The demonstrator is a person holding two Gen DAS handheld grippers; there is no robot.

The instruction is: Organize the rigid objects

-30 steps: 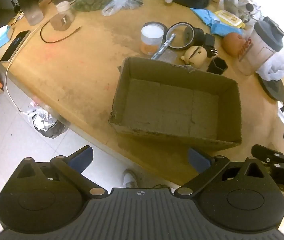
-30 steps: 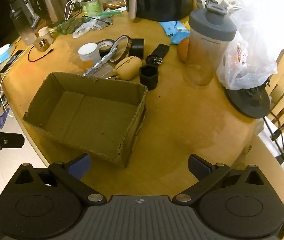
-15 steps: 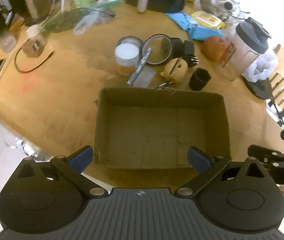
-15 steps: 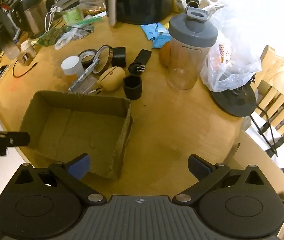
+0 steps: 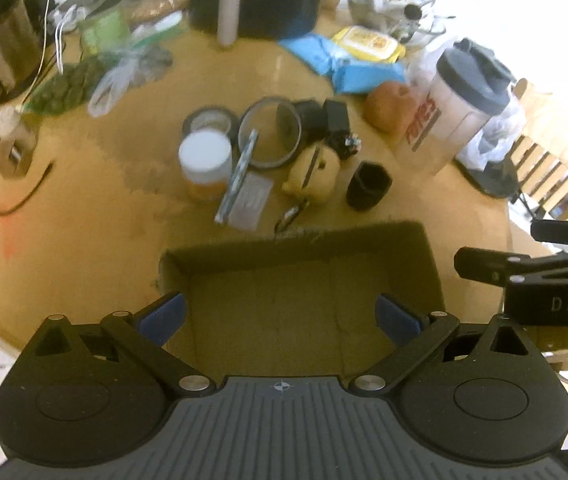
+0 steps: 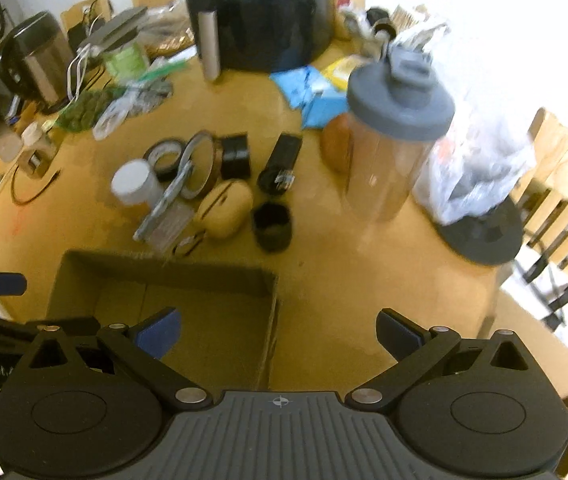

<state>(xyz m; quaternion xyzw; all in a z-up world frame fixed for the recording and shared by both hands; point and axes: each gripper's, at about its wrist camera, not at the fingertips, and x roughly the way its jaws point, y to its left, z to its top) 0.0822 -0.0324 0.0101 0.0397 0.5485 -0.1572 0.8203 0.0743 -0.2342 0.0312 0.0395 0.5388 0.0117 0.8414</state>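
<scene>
I hold both grippers above the near edge of the table (image 5: 84,240), and neither carries anything. My left gripper (image 5: 280,318) has its fingers spread wide, directly over the open box (image 5: 303,256). My right gripper (image 6: 280,330) is equally spread, and the box (image 6: 164,276) lies below and to its left. The box is empty.

The objects to sort lie just beyond the box's far wall. Ahead of my left gripper stand the jar (image 5: 205,164), the tape rolls (image 5: 270,138), the tan case (image 5: 313,176) and the black cup (image 5: 365,186). The shaker (image 6: 393,140) stands ahead and right of my right gripper.

Recommended procedure:
1. Select the item nearest the box; I judge the black cup (image 6: 272,226) or the tan case (image 6: 224,210) the easiest first pick.
2. Approach from above with the fingers straddling the item, clear of its neighbours, which touch or nearly touch.
3. Close on the narrow axis, lift straight up, clear the box wall, then lower inside before releasing.
4. Keep the other gripper clear of the travel path.
</scene>
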